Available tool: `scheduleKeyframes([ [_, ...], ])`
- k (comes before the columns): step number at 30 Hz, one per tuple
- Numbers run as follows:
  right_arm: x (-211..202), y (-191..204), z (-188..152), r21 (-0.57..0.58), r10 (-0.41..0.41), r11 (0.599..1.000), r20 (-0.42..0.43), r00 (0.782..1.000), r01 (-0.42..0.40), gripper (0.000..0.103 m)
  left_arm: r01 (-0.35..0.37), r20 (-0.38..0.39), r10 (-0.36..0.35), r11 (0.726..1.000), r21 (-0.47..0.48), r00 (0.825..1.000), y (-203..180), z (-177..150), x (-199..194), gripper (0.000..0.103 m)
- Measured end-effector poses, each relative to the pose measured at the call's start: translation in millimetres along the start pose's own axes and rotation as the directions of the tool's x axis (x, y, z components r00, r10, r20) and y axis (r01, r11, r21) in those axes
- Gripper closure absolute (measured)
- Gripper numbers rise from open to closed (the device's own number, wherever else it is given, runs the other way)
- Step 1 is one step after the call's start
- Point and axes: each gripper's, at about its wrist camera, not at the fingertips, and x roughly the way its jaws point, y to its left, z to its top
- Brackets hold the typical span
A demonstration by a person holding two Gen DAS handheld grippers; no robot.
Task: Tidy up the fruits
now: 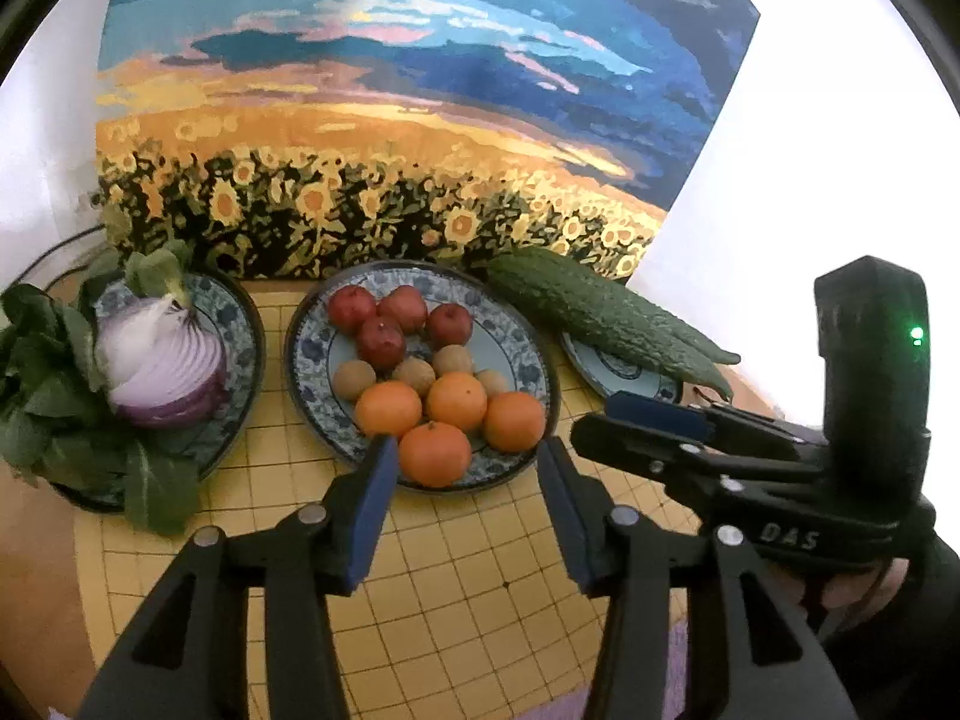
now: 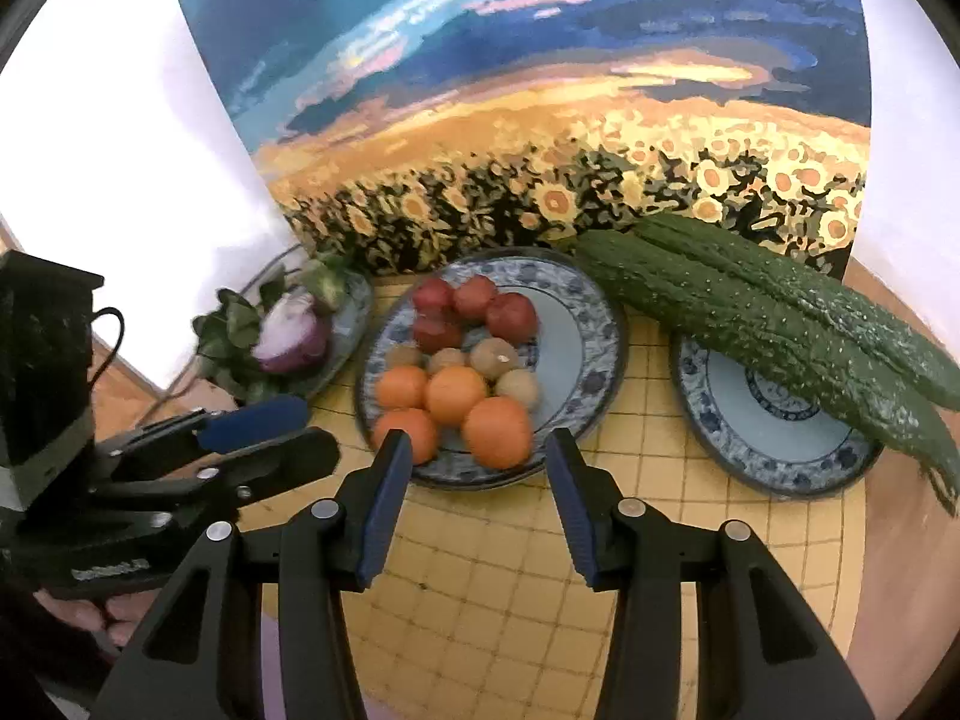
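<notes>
A blue-patterned plate in the middle holds several oranges, several small red fruits and several brown round fruits. My left gripper hovers just short of the plate's near rim, open, nothing between its blue pads. My right gripper hovers beside it, also open and empty, over the same near rim. Each gripper shows in the other's view: the right one at the right, the left one at the left.
A left plate carries a cut purple onion and leafy greens. Two bitter gourds lie across a small right plate. A sunflower painting stands behind. Everything rests on a yellow grid mat.
</notes>
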Motion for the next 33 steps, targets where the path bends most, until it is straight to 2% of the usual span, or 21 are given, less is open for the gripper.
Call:
scheduleKeyframes([
  [4, -12, 12, -5, -0.017, -0.021, 1.0, 0.02, 1.0, 0.022, 0.055, -0.014, 0.002, 0.014, 1.0, 0.014, 1.0, -3, -3, -9, 0.051],
  [16, -37, 46, -28, -0.087, 0.024, 0.996, 0.049, 0.998, -0.02, 0.055, -0.048, 0.058, 0.046, 0.998, 0.042, 0.997, -13, -14, -41, 0.051],
  [27, -56, 47, -35, -0.083, 0.017, 0.997, 0.09, 0.996, -0.009, 0.055, -0.068, 0.083, 0.062, 0.995, 0.067, 0.995, -22, -20, -57, 0.051],
  [33, -59, 46, -42, -0.066, 0.027, 0.998, 0.082, 0.996, -0.021, 0.055, -0.075, 0.076, 0.07, 0.996, 0.058, 0.995, -23, -26, -63, 0.051],
])
